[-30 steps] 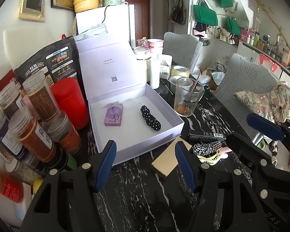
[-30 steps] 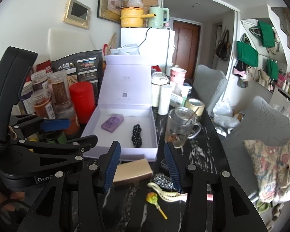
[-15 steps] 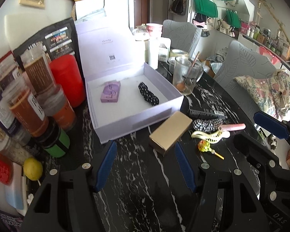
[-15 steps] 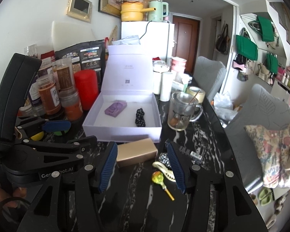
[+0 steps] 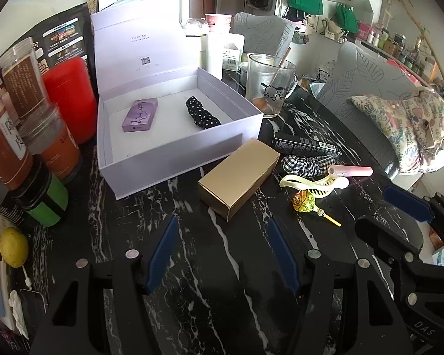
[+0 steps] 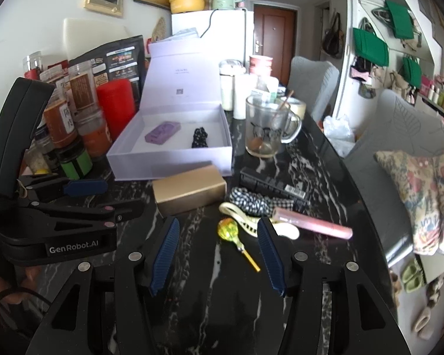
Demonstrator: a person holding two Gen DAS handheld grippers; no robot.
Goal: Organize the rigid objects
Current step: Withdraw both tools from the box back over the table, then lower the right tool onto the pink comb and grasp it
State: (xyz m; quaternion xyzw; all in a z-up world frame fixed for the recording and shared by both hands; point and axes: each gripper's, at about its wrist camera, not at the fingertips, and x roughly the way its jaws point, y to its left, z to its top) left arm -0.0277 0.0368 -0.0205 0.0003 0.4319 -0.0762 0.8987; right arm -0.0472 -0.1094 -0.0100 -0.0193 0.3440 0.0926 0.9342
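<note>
Both cameras ride low over the black marble table (image 5: 168,269), each looking forward and downward between its own blue-padded fingers. The left wrist view sits close to the open lavender box (image 5: 174,148), with the gold carton (image 5: 239,177) just ahead of its fingers. The right wrist view looks from slightly farther right, over the lollipop (image 6: 232,232), with the left gripper (image 6: 85,192) at its left edge. Both views share the lavender box (image 6: 174,159), the gold carton (image 6: 189,190), the glass mug (image 5: 268,88) and the lollipop (image 5: 306,202).
</note>
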